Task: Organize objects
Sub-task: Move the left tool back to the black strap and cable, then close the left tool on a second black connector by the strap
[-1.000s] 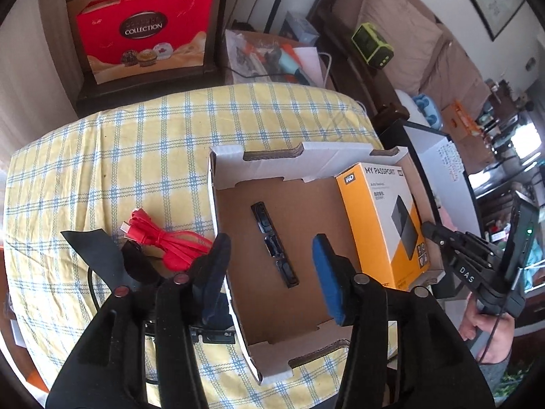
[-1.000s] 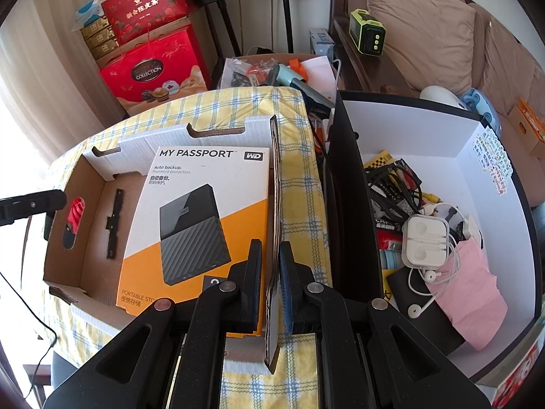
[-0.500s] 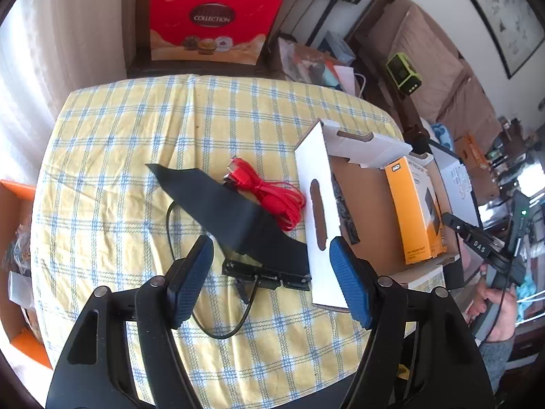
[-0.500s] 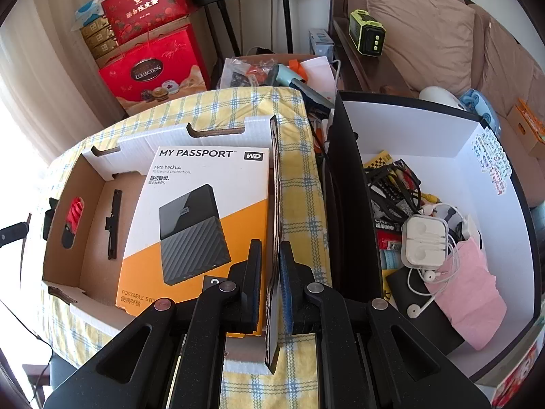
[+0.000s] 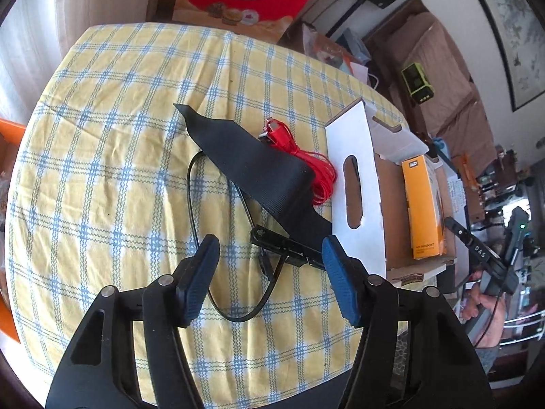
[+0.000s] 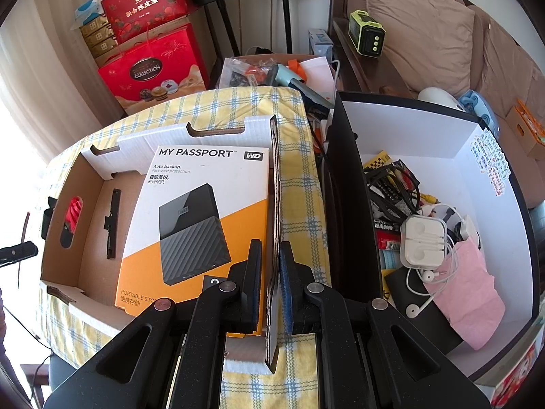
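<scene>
Landmark: the cardboard tray [image 5: 354, 184] on the bench [image 5: 112, 156], which is covered with a yellow checked cloth; every place below is given from this tray.
Step in hand: gathering loose items from the bench into the tray. As I read it, the left gripper [image 5: 269, 279] is going for the next item while the right gripper [image 6: 270, 272] steadies the tray.
Left fingers: about half open and closing, with nothing pressed between the blue pads. The black clip piece [image 5: 282, 243] and a loop of black cable [image 5: 204, 225] lie on the cloth ahead of them, not yet gripped.
Right fingers: nearly shut, pinched on the tray's side wall [image 6: 274, 204], one finger inside the tray and one outside.
Items still outside the tray: a black strap [image 5: 252, 160] lies just beside the wall with the handle slot, the clip piece at its near end. A red cable bundle [image 5: 306, 160] is close beside that same wall, partly under the strap.
Items inside the tray: an orange and white hard drive box [image 6: 201, 218] against the wall the right fingers hold, and a thin black strip [image 6: 112, 225] on the floor nearer the slotted wall.
Next move calls for: lowering the left fingers around the clip or strap, closing firmly, then lifting high enough to clear the slotted wall. The trailing strap and cable could snag the red bundle.
</scene>
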Demonstrator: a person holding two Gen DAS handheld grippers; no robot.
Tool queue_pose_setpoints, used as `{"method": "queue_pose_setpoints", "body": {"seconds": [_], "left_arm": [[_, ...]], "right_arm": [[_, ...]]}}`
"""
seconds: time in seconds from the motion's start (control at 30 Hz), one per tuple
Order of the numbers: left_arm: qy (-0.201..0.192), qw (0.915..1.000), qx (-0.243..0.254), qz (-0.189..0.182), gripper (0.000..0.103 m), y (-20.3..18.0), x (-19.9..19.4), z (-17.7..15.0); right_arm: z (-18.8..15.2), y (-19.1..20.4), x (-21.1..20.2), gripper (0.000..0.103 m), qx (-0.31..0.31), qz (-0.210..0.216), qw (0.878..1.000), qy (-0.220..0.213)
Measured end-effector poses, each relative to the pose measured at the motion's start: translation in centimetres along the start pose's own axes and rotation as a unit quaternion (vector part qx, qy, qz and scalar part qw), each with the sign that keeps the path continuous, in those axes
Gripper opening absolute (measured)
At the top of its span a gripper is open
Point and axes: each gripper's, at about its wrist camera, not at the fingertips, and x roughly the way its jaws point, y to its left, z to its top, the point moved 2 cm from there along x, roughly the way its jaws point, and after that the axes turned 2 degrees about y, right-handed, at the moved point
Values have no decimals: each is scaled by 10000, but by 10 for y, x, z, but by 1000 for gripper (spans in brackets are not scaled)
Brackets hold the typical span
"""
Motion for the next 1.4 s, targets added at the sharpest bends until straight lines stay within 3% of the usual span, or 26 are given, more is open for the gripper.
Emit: {"method": "queue_pose_setpoints", "body": {"seconds": [0.2, 0.33, 0.53, 1.2, 1.4], "left_arm": [[127, 9999, 17, -78, 54, -2, 12, -1], [246, 9996, -48, -161, 32, 2, 19, -1], [159, 9996, -180, -118, 12, 10, 19, 1], [-40, 9995, -156, -288, 5, 7, 2, 4], [67, 9996, -155, -221, 6, 10, 5, 4]], "right_arm": [[0, 0, 0, 11, -10, -5, 10000, 0], [0, 1, 0, 11, -74, -32, 10000, 13], [0, 1, -1, 11, -143, -57, 9999, 31], [-1, -2, -3, 12, -61, -119, 9999, -1], [-1, -2, -5, 21, -45, -125, 9999, -9]]}}
